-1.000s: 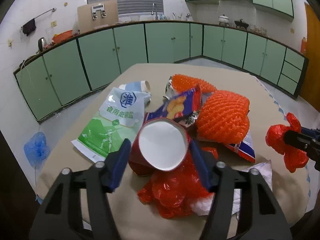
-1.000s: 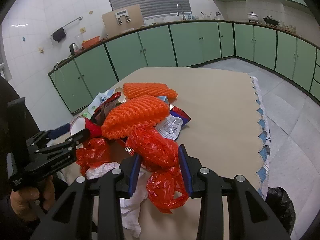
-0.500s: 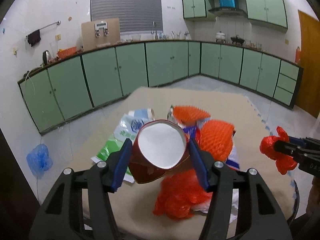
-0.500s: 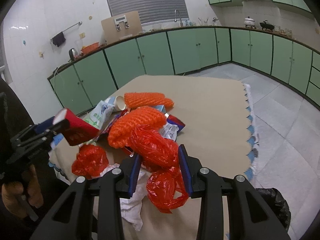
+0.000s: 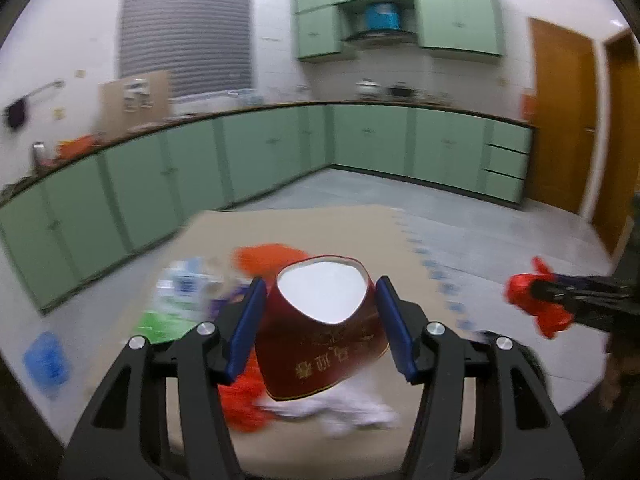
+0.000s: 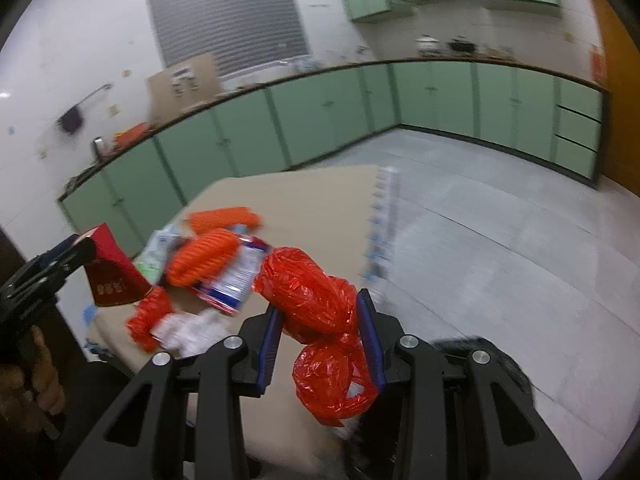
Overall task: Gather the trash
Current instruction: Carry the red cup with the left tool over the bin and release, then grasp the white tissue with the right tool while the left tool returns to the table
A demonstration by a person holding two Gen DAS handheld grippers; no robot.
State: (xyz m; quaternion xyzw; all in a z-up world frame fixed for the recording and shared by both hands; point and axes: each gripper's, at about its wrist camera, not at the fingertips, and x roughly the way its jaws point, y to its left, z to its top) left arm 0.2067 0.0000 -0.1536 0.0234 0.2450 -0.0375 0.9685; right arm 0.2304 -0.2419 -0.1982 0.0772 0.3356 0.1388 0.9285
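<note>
My left gripper [image 5: 320,284] is shut on a squashed red paper cup [image 5: 324,336], held above the tan table [image 5: 320,232] with its white inside facing away from me. In the right wrist view the same cup [image 6: 112,276] hangs at the far left in that gripper [image 6: 80,248]. Between the blue pads of my right gripper [image 6: 319,303] sits a crumpled red plastic bag [image 6: 312,288], gripped and lifted near the table's right edge. That bag [image 5: 520,296] also shows at the right of the left wrist view.
A blurred pile stays on the table: orange mesh [image 6: 204,256], a snack wrapper [image 6: 236,280], white tissue [image 6: 188,328], another red bag [image 6: 148,316]. A dark bag [image 6: 500,360] lies on the floor right of the table, a blue bag [image 5: 44,356] to its left. Green cabinets line the walls.
Both grippers have risen and pulled back from the pile, each keeping its load; the cup came up off the table. The views have swung to the right and tilted up.
</note>
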